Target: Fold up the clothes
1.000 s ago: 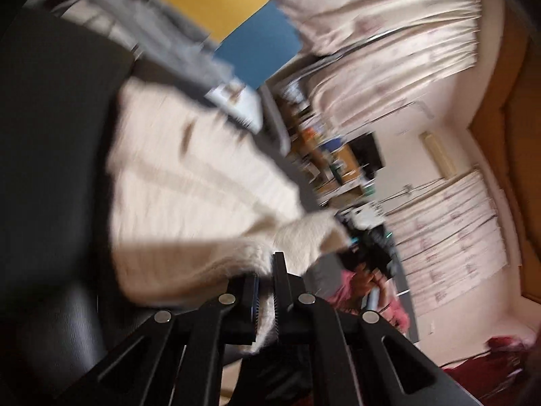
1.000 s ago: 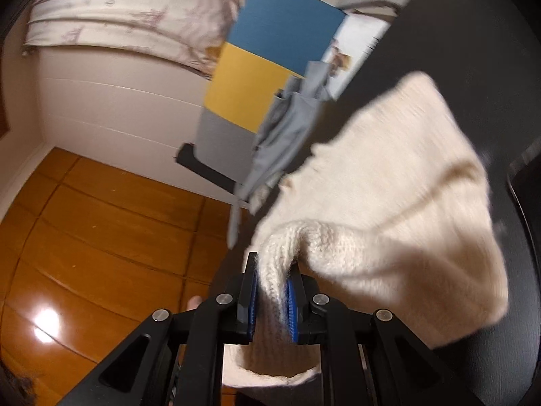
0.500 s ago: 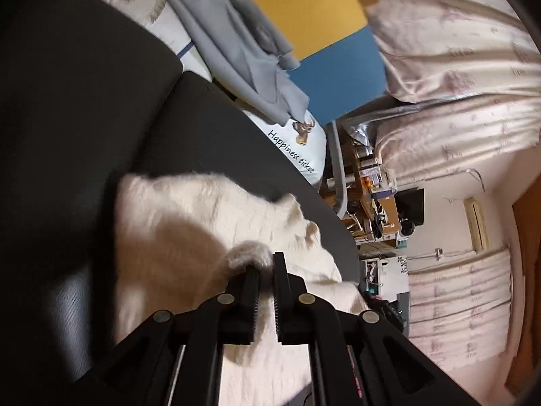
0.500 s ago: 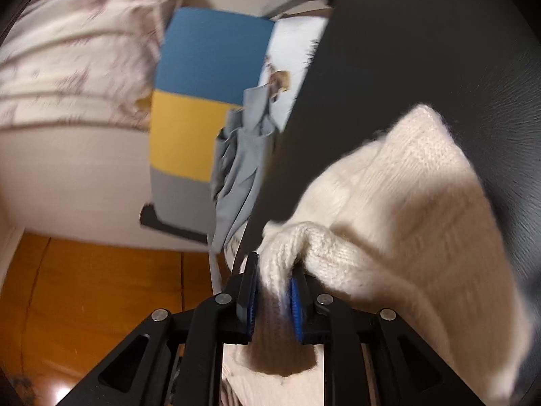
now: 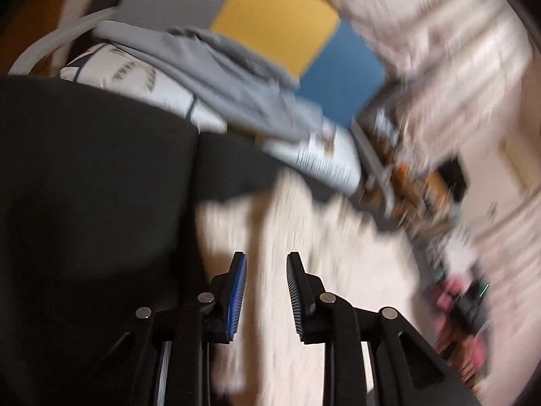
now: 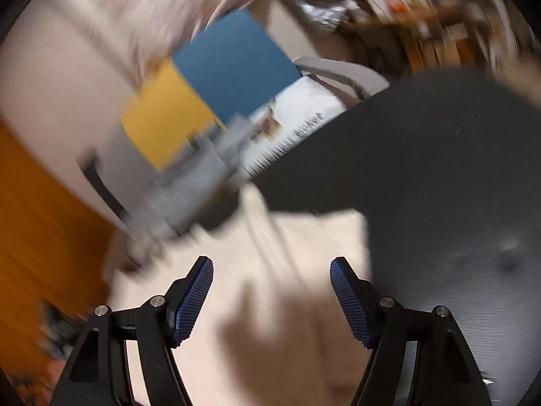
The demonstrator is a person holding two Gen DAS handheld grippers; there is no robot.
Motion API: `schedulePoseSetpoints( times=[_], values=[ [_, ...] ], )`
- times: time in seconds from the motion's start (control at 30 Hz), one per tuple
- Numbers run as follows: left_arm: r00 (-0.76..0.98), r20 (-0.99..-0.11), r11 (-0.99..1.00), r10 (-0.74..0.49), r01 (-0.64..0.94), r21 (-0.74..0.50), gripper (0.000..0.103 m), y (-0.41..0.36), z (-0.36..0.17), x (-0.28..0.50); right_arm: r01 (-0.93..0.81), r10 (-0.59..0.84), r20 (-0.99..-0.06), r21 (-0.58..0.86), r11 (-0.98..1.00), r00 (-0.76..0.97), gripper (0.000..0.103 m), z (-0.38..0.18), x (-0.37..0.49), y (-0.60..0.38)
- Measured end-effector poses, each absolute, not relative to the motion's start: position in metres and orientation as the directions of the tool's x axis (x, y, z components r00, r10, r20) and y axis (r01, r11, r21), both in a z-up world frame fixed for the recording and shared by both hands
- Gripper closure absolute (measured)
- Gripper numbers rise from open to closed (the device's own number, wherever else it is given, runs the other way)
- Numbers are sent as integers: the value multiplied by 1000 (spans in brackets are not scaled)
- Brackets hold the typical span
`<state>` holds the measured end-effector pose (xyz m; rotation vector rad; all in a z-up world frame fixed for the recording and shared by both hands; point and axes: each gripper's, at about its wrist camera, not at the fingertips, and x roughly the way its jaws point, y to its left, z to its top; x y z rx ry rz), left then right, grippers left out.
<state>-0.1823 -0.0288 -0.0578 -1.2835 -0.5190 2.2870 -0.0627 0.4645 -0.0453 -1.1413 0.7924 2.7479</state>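
A cream knitted sweater lies on a black surface; both views are blurred. My left gripper hovers over the sweater with its jaws opening, a gap between the pads and nothing pinched. In the right wrist view the same sweater lies below my right gripper, whose jaws are opening wide, with only the cloth underneath and nothing pressed between the blue pads.
A grey garment lies over a white printed pillow beyond the black surface. Behind stand yellow and blue panels, pale curtains, cluttered shelves and an orange wooden floor.
Both grippers held folds of the sweater; both have let go and opened, the right much wider. The sweater now lies flat on the black surface. The views have swung.
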Motion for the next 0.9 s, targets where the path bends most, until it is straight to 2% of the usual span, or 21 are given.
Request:
schedulePoseSetpoints(
  times=[0.1,0.13,0.17,0.2,0.27,0.33,0.47,0.57,0.63,0.8,0.9],
  values=[
    [-450,-728,-855,518,-269,-443,71,-6,-72,-162,-206,-78,-744,282,-937,-663,30,-54,-56,441],
    [-451,-739,-865,501,-286,-412,68,2,-77,-155,-193,-78,-752,266,-944,-654,33,-59,-54,437],
    [-470,-745,-879,473,-306,-365,67,9,-81,-148,-182,-97,-759,275,-944,-644,45,-66,-50,437],
    [-500,-746,-893,441,-332,-305,67,14,-83,-141,-189,-107,-765,289,-939,-636,51,-74,-49,437],
    [-536,-747,-903,393,-379,-202,67,23,-82,-127,-220,-110,-771,311,-925,-627,53,-88,-49,434],
    [-537,-764,-908,358,-392,-150,67,25,-80,-116,-223,-106,-773,307,-925,-626,53,-91,-44,426],
    [-514,-788,-909,339,-394,-134,66,-4,-76,-79,-197,-147,-773,333,-922,-617,53,-88,-25,405],
    [-484,-763,-893,428,-355,-275,65,-60,-81,-40,-142,-243,-755,405,-903,-608,53,-86,4,382],
    [-501,-733,-883,460,-347,-316,65,-87,-78,-12,-105,-289,-741,434,-895,-607,53,-83,23,370],
    [-562,-729,-916,392,-308,-255,66,-107,-56,23,-16,-337,-682,455,-890,-649,53,-62,47,353],
    [-592,-716,-929,369,-255,-268,66,-104,-50,9,-19,-292,-714,393,-919,-636,53,-51,17,346]
  ],
)
